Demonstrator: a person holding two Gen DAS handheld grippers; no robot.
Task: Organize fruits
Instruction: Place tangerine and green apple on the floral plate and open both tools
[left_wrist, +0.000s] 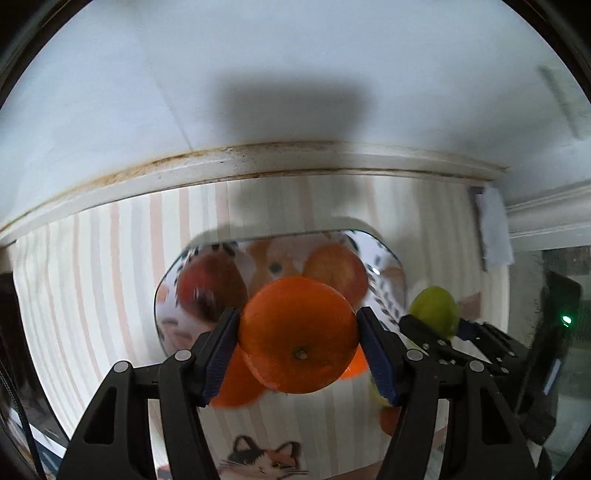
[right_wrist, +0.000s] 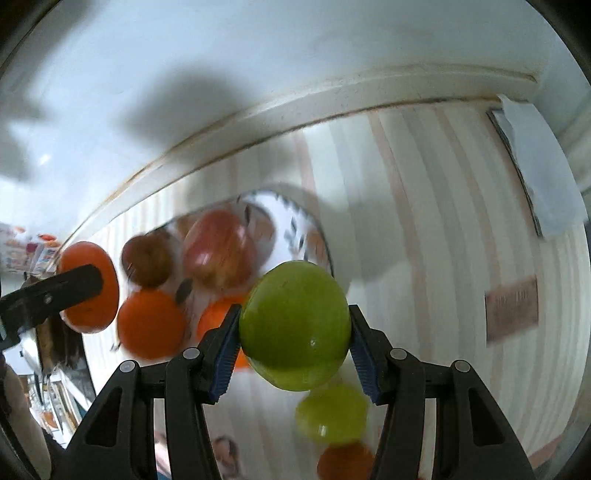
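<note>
My left gripper (left_wrist: 299, 343) is shut on an orange (left_wrist: 299, 334) and holds it above the near edge of a patterned plate (left_wrist: 384, 266). Two red apples (left_wrist: 210, 284) (left_wrist: 336, 269) lie on the plate. My right gripper (right_wrist: 295, 332) is shut on a green apple (right_wrist: 295, 325) above the striped tablecloth, to the right of the plate (right_wrist: 295, 221). In the right wrist view the left gripper's orange (right_wrist: 88, 288) shows at the left. Two more oranges (right_wrist: 151, 325) (right_wrist: 218, 317) lie by the plate's near edge.
A second green apple (right_wrist: 330, 411) and another orange (right_wrist: 345, 461) lie on the striped cloth (right_wrist: 443, 221) below my right gripper. A white wall and its moulding (left_wrist: 258, 162) run behind the table. A white cloth (left_wrist: 495, 229) lies at the table's far right corner.
</note>
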